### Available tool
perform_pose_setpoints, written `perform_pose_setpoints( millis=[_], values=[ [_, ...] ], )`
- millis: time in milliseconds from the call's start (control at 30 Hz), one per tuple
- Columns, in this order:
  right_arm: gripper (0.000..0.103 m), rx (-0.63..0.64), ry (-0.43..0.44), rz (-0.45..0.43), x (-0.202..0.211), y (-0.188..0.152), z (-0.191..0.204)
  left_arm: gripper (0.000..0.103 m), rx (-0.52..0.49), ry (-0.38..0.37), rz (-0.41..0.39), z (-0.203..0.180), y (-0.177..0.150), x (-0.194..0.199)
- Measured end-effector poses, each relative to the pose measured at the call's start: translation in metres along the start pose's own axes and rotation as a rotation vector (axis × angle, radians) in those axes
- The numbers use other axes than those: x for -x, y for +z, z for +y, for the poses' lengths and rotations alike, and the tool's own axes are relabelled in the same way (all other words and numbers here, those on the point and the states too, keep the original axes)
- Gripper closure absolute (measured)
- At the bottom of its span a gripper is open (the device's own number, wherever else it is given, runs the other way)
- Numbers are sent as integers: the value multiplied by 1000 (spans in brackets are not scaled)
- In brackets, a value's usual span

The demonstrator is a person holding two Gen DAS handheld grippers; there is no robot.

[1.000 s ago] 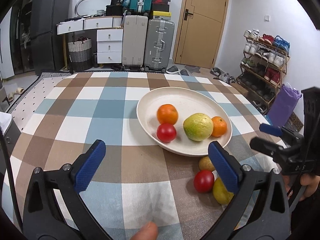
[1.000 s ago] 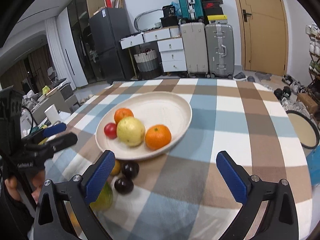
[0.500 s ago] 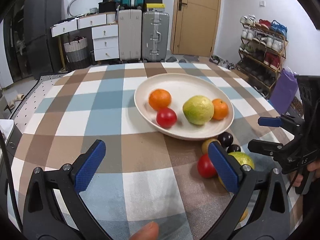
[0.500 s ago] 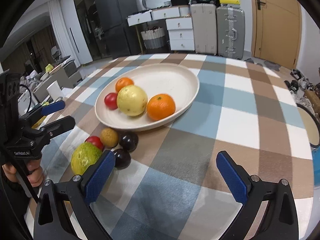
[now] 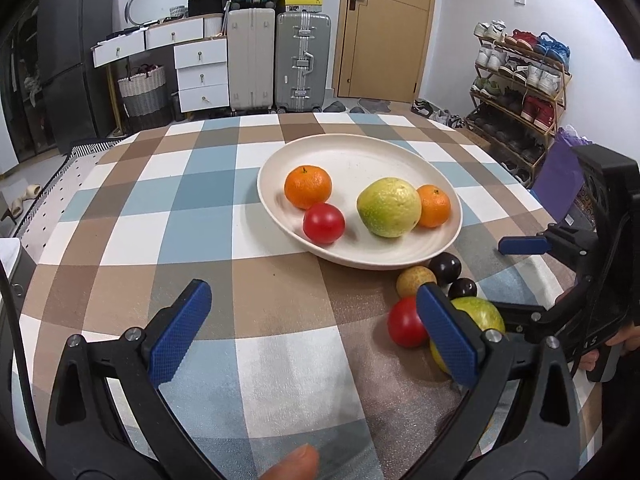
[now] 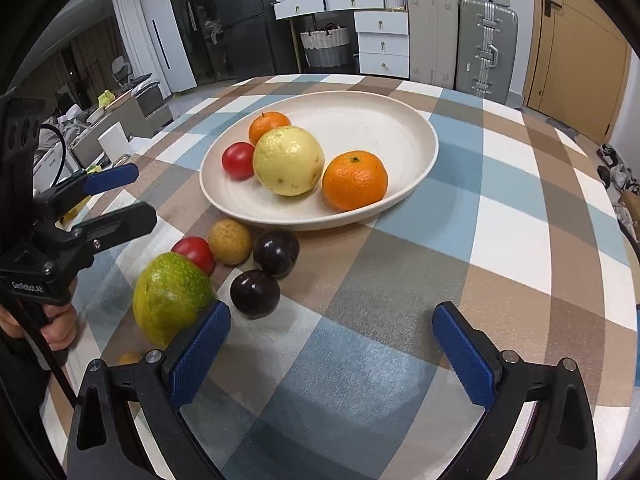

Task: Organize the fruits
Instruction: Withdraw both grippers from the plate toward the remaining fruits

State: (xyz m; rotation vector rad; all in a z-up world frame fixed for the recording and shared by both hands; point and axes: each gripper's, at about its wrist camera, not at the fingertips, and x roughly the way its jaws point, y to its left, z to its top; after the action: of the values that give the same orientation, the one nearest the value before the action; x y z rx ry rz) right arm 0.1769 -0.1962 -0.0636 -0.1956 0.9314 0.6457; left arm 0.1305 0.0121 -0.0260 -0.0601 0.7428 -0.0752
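Observation:
A cream plate (image 5: 360, 156) (image 6: 380, 120) on the checked table holds two oranges (image 6: 355, 180), a red tomato (image 5: 323, 223) and a large yellow-green fruit (image 6: 289, 160). Loose fruit lies beside the plate's near rim: a green mango (image 6: 170, 294), a red tomato (image 6: 195, 252), a tan fruit (image 6: 230, 241) and two dark plums (image 6: 276, 252). My left gripper (image 5: 312, 326) is open and empty above the cloth, its right finger in front of the mango (image 5: 480, 312). My right gripper (image 6: 332, 356) is open and empty, its left finger by the mango.
Each gripper shows in the other's view, the right one (image 5: 560, 280) at the table's right edge, the left one (image 6: 80, 216) at its left edge. Suitcases (image 5: 276, 64), drawers and a shoe rack (image 5: 520, 80) stand beyond the table.
Both grippers have pulled back and lifted, so the loose fruit beside the plate has come into fuller view. Both stay open and empty. No fruit has moved.

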Motion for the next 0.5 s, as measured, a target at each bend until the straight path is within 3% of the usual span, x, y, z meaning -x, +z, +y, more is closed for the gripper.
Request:
perform_pose_setpoints(
  millis=[200, 500],
  values=[
    [0, -31, -41, -7, 4, -1, -14, 1, 0, -4, 16, 0, -1, -5],
    [0, 34, -57, 8, 1, -1, 0, 1, 3, 2, 6, 1, 0, -5]
  ],
)
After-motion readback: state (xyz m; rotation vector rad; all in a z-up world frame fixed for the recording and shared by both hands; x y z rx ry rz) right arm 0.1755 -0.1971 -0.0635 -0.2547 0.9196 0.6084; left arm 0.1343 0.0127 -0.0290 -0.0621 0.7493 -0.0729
